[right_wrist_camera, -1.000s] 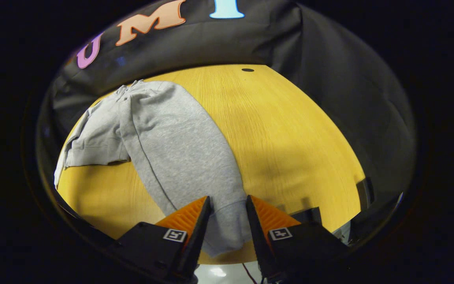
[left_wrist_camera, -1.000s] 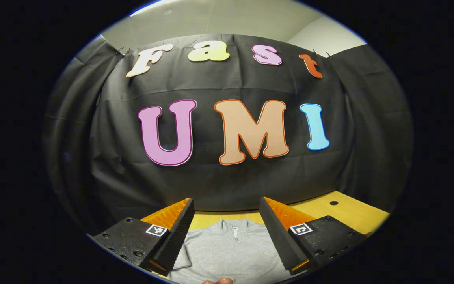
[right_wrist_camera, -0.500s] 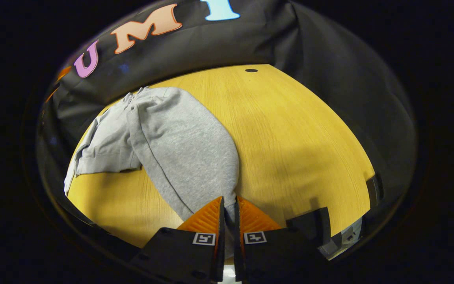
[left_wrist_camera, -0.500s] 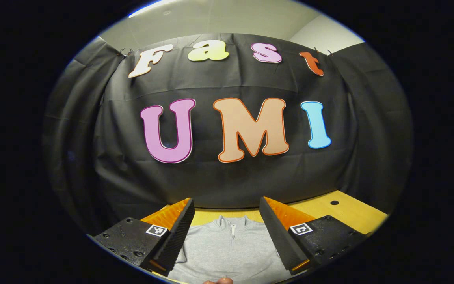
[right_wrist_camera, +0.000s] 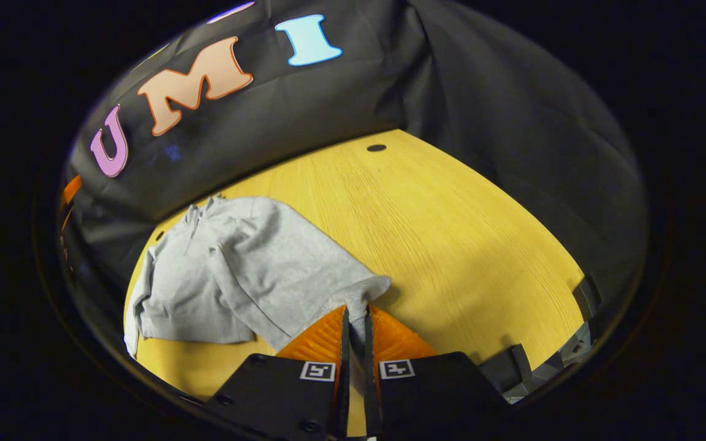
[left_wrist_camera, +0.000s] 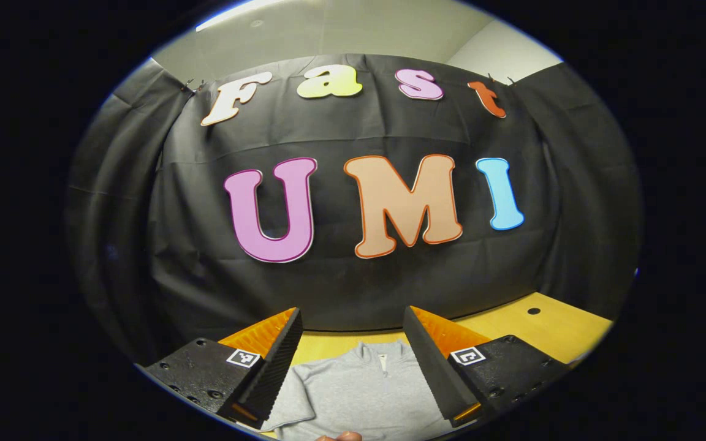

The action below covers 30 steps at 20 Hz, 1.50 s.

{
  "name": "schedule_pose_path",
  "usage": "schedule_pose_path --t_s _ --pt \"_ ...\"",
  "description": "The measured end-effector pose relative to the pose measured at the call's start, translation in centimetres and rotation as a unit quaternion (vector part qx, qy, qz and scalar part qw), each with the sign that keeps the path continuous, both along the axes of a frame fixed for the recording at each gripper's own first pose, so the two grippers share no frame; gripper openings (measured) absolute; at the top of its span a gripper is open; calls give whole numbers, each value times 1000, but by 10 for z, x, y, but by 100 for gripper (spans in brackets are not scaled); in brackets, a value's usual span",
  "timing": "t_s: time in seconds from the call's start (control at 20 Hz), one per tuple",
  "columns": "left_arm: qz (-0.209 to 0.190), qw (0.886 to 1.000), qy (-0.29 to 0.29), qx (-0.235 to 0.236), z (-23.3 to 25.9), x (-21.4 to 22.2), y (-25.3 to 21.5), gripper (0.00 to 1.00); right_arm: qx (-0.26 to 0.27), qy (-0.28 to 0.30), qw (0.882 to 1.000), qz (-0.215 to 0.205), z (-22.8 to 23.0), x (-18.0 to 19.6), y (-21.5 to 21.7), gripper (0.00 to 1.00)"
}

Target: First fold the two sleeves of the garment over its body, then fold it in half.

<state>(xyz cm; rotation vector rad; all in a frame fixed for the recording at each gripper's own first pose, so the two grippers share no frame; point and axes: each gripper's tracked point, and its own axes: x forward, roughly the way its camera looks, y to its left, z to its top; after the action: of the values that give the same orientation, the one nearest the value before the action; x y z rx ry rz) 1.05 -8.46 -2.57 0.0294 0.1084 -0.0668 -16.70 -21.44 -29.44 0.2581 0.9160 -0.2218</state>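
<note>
1. At the bottom centre of the right gripper view, the right gripper (right_wrist_camera: 356,318) has its two orange fingers (right_wrist_camera: 322,337) drawn nearly together, pinching the cuff end of a grey sleeve (right_wrist_camera: 304,269) between them.
2. From that pinch the sleeve runs up and to the left across the frame, joining the grey garment (right_wrist_camera: 187,288), which lies bunched on the yellow wooden table (right_wrist_camera: 451,245) in the left half of the view.
3. Near the table's far edge, upper centre of that view, a small dark hole (right_wrist_camera: 376,147) marks the wood.
4. Low in the left gripper view, the left gripper (left_wrist_camera: 353,352) holds its black ribbed fingers (left_wrist_camera: 276,367) wide apart with nothing between them.
5. Between and below those fingers, at the bottom centre, the garment's collar (left_wrist_camera: 380,355) with its short zip lies flat on the table (left_wrist_camera: 512,324).
6. At the very bottom edge of the left gripper view, a fingertip (left_wrist_camera: 341,437) of the person peeks in.
</note>
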Motion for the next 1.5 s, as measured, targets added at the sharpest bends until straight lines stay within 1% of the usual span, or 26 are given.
schedule_pose_path --t_s 0.1,0.15,0.2,0.35,0.4,0.45,0.5,0.75,0.9,1.1,1.15,1.2,1.25,1.3,1.5 --pt "13 1000 4 -3 -3 -1 17 97 4 -15 1000 7 9 22 14 12" --pt "20 1000 6 -4 -6 -1 25 94 6 -21 1000 12 14 33 20 12" --pt "27 1000 8 -3 -7 -2 34 96 10 -28 999 16 18 43 28 12" --pt "53 998 13 0 -13 -5 64 96 12 -45 998 34 29 74 47 12" --pt "63 998 13 2 -13 -7 74 94 14 -51 998 40 34 85 54 12" --pt "71 997 13 3 -14 -9 84 94 17 -59 997 44 39 97 62 12" --pt "78 997 14 4 -15 -10 91 96 21 -64 997 47 41 106 67 12" --pt "117 993 14 10 -16 -19 134 97 33 -88 993 69 56 150 100 12" --pt "142 990 15 14 -17 -26 159 96 42 -101 990 95 63 172 130 12" --pt "171 985 15 23 -15 -37 189 96 49 -116 982 141 73 196 178 12" --pt "176 984 15 26 -15 -40 195 94 53 -118 980 152 75 200 191 12" --pt "182 983 15 27 -15 -42 201 96 59 -119 978 160 75 203 203 12" --pt "186 982 15 29 -15 -45 207 94 66 -118 977 166 75 206 216 12" --pt "191 981 15 31 -14 -47 213 96 73 -119 975 171 75 209 228 12" --pt "201 979 13 33 -13 -54 233 96 102 -122 970 185 77 222 276 12"
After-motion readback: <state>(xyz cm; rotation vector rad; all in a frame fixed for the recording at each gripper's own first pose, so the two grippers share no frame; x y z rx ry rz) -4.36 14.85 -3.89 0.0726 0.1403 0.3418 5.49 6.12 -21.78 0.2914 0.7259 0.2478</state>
